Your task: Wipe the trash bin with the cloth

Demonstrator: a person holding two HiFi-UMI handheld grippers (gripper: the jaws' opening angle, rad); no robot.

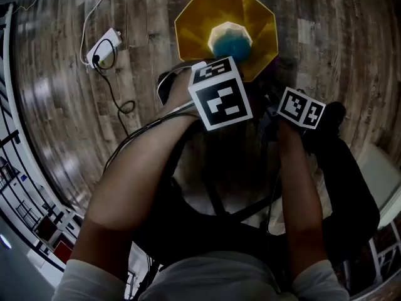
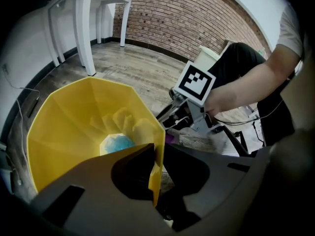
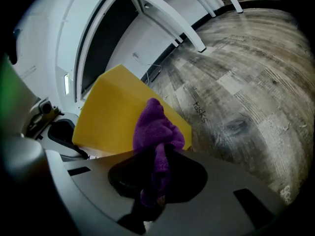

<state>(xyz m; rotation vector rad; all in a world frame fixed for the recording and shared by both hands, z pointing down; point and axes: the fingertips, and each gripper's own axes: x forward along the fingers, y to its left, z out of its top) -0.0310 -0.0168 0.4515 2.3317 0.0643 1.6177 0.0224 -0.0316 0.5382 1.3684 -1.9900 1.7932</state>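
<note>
Left gripper (image 2: 156,156) pinches bin (image 2: 74,117) rim; right gripper (image 3: 157,163), beside bin's outer wall, clamps purple cloth (image 3: 155,127).

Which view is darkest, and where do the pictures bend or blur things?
Head view: the darkest, with black corners; floor planks bow near the edges, the yellow trash bin is brightest. Left gripper view: the bin's inside is brightly lit; the brick wall curves. Right gripper view: the purple cloth is fairly sharp; a green blur sits at the left edge.
</note>
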